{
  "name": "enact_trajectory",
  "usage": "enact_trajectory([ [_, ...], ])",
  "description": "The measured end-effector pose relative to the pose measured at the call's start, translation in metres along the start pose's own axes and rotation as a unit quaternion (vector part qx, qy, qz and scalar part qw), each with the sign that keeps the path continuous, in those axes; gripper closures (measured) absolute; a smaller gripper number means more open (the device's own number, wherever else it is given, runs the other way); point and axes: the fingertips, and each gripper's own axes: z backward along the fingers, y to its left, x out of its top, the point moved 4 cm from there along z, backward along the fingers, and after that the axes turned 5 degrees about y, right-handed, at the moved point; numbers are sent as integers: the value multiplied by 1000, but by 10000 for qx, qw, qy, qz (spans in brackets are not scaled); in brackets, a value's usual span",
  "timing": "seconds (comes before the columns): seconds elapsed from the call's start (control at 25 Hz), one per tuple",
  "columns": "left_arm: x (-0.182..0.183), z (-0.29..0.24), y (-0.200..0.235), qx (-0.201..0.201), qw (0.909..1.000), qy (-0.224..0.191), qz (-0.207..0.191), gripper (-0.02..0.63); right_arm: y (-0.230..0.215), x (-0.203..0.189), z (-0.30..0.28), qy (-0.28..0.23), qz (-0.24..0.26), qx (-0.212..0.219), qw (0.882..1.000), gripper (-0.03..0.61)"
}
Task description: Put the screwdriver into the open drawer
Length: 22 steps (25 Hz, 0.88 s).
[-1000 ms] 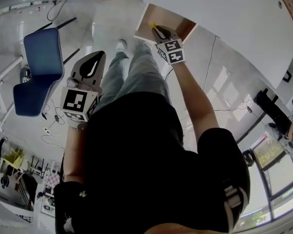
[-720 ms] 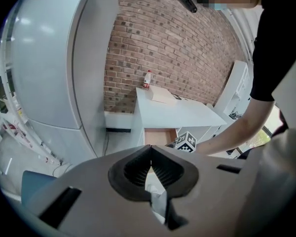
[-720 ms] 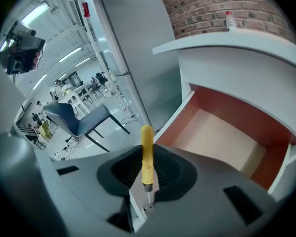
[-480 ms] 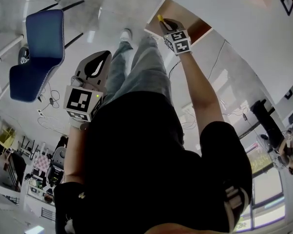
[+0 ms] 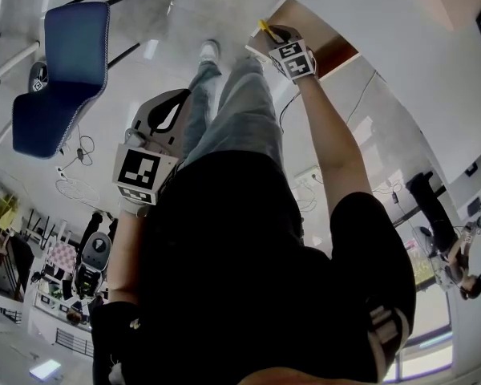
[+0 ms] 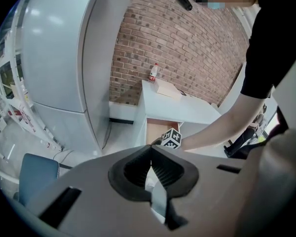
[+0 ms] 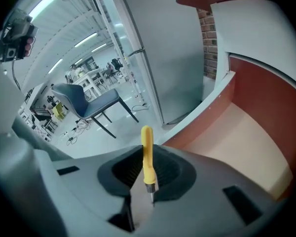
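Observation:
A yellow-handled screwdriver [image 7: 146,151] stands upright between the jaws of my right gripper [image 7: 147,157], which is shut on it. Its handle tip [image 5: 264,27] pokes out past the gripper [image 5: 274,35] in the head view. The open drawer [image 7: 246,132] has a bare light-brown inside and lies just right of and beyond the jaws. Its white front wall [image 7: 202,113] runs right behind the handle. The drawer [image 5: 330,48] shows beside the right gripper in the head view. My left gripper [image 5: 180,99] hangs shut and empty by the person's left side, with its pads [image 6: 163,169] meeting at the tip.
A blue chair [image 5: 60,62] stands on the pale floor to the left, and it appears as the chair [image 7: 91,102] in the right gripper view. The white desk [image 6: 180,110] above the drawer carries a small bottle [image 6: 152,73] and a box [image 6: 167,89]. A tall grey cabinet [image 6: 64,58] stands left of the desk.
The head view has swung, so the drawer sits farther right. My right gripper still holds the screwdriver, now at the drawer's front-left edge. The left gripper has hardly moved.

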Motion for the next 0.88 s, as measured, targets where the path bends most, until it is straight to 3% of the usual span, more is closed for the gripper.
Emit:
enact_trajectory([
  [0.32, -8, -3, 6, -7, 9999, 27, 123, 610, 2, 3, -13, 414, 669, 292, 9965, 548],
  [0.52, -11, -5, 6, -34, 9999, 55, 153, 609, -1, -19, -21, 709, 640, 191, 9952, 568],
  [0.88, -18, -6, 3, -89, 9997, 111, 183, 609, -1, -18, -22, 650, 389, 70, 9971, 568],
])
